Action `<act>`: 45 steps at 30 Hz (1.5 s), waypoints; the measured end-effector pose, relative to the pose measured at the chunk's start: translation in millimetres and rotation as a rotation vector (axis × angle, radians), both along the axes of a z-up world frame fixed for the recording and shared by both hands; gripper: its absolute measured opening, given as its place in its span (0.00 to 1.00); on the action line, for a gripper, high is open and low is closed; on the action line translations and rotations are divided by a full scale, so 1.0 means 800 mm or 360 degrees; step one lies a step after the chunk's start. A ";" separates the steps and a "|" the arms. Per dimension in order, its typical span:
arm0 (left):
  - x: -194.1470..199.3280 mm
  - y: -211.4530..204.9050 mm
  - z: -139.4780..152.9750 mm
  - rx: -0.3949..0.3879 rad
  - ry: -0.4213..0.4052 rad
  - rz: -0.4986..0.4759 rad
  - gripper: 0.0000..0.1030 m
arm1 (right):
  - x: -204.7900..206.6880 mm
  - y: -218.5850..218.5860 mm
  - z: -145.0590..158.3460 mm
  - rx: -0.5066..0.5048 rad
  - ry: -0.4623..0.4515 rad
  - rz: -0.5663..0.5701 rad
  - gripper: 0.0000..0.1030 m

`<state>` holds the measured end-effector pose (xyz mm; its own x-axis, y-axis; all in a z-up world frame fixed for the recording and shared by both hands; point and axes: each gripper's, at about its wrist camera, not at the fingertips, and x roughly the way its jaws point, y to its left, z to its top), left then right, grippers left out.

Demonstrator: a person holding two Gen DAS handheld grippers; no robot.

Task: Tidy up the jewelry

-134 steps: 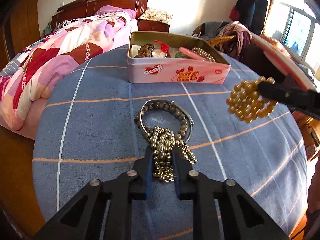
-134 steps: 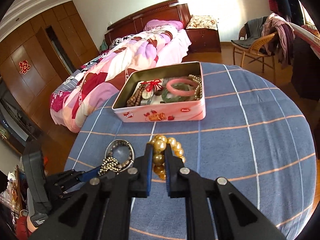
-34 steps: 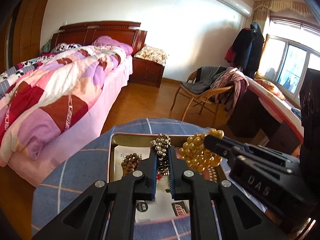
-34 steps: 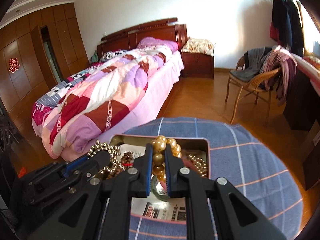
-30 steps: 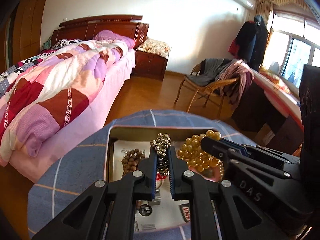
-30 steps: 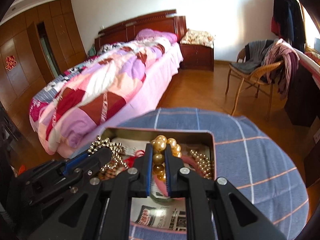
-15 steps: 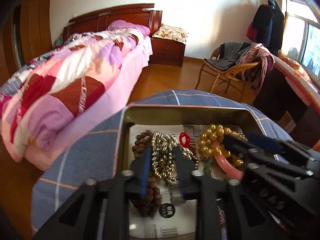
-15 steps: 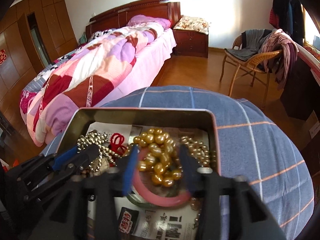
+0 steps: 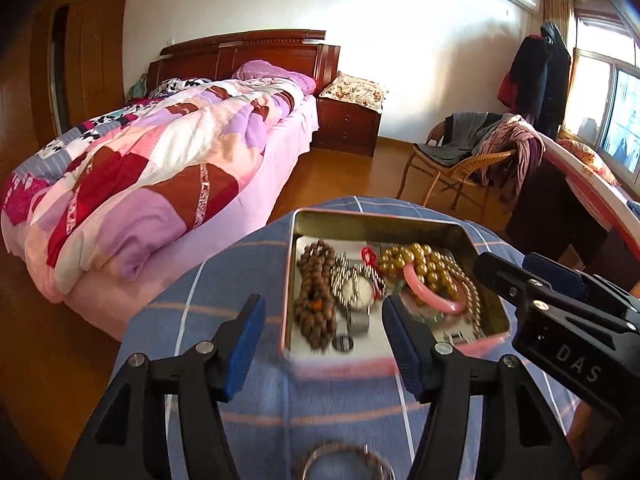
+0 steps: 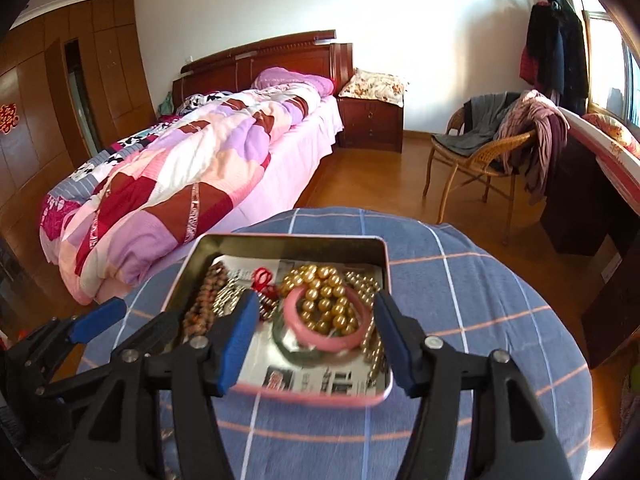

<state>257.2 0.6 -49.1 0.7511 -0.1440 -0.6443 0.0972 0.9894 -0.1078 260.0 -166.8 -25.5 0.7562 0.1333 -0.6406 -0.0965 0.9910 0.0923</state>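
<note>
Lying in the tin point(image 10: 386, 264), the gold bead bracelet point(image 10: 326, 294) sits bunched, no long axis.

Black angular left claw point(image 9: 324, 336) and right claw point(image 10: 312, 336), blue pads, silver screws, white "DAS" lettering.

the tin point(image 10: 386, 258) shows dull brushed metal inside, its pink rim glossy, printed paper lining the floor. gold beads point(image 10: 324, 300) shine smooth, the pink bangle point(image 10: 320, 342) looks slick plastic, the brown beads point(image 9: 316, 300) look like matt wood. woven cloth covers the table point(image 10: 480, 292). far off, a polished wooden headboard point(image 9: 244, 54) and wicker chair point(image 10: 480, 160).
</note>
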 end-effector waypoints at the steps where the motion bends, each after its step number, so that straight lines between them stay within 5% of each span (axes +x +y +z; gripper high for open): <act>1: -0.009 0.002 0.000 0.0006 -0.0004 0.0008 0.59 | -0.005 0.002 0.000 0.0002 0.0004 0.0003 0.61; 31: -0.113 0.060 -0.050 0.0072 0.0113 0.0163 0.60 | -0.103 0.015 -0.068 0.0018 0.0221 0.0054 0.61; 37: -0.126 0.080 -0.070 0.0071 0.0179 0.0179 0.60 | -0.107 0.022 -0.088 0.0098 0.0319 0.0132 0.48; 45: -0.132 0.086 -0.067 0.0095 0.0175 0.0182 0.60 | -0.077 0.078 -0.094 0.0028 0.0320 0.0274 0.46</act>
